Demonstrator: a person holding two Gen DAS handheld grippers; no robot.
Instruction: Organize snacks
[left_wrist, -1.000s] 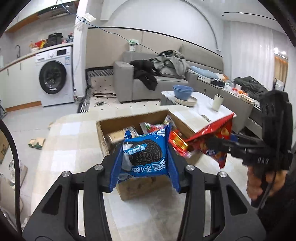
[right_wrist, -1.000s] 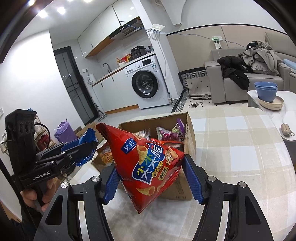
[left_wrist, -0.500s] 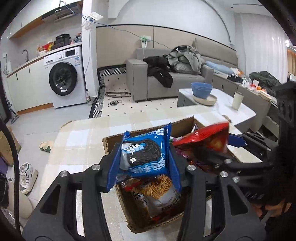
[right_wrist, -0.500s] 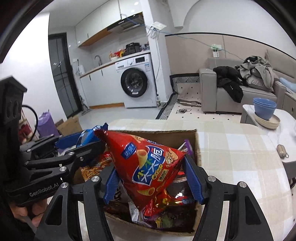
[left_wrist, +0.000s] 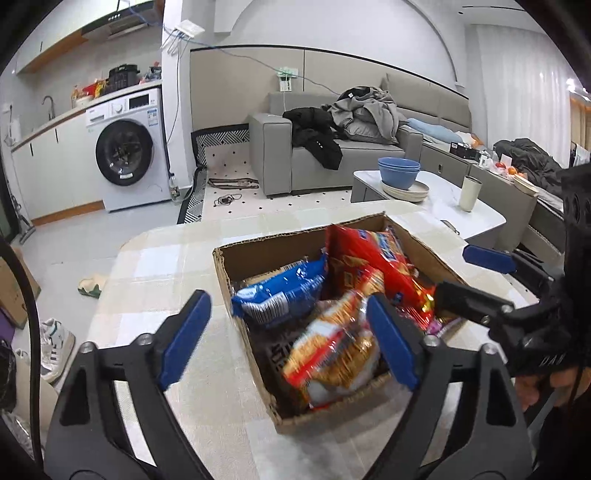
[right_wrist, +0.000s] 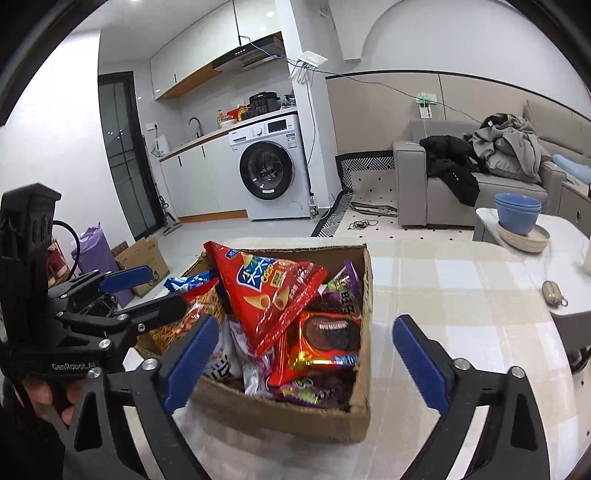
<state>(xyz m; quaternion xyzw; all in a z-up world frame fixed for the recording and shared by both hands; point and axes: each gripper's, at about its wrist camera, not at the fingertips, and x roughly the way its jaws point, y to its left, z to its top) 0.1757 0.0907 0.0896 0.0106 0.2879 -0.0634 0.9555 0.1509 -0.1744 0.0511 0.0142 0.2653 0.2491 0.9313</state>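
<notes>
My left tongs (left_wrist: 288, 336) stand wide over the near side of the cardboard box (left_wrist: 258, 254), their jaws having just been opening, with nothing pressed between the blue pads; the orange noodle pack (left_wrist: 332, 354) lies in the box right below them. My right tongs (right_wrist: 306, 358) are wide too, jaws just opened, and they grip nothing. The box sits on the checked desk (right_wrist: 461, 295), which shows bare to its right in the right wrist view.

Inside the box, the blue cookie pack (left_wrist: 280, 295) lies tilted against the left wall, and the red cone-snack bag (right_wrist: 266, 295) rests on top of the heap, leaning toward the back. A red cookie pack (right_wrist: 325, 339) and purple wrappers (right_wrist: 343, 288) fill the right side.

Past the desk, a low white table (left_wrist: 439, 199) carries blue bowls (left_wrist: 399, 173) stacked on plates. Farther off stand a grey sofa (left_wrist: 332, 162) heaped with clothes and a washing machine (left_wrist: 125, 151).
</notes>
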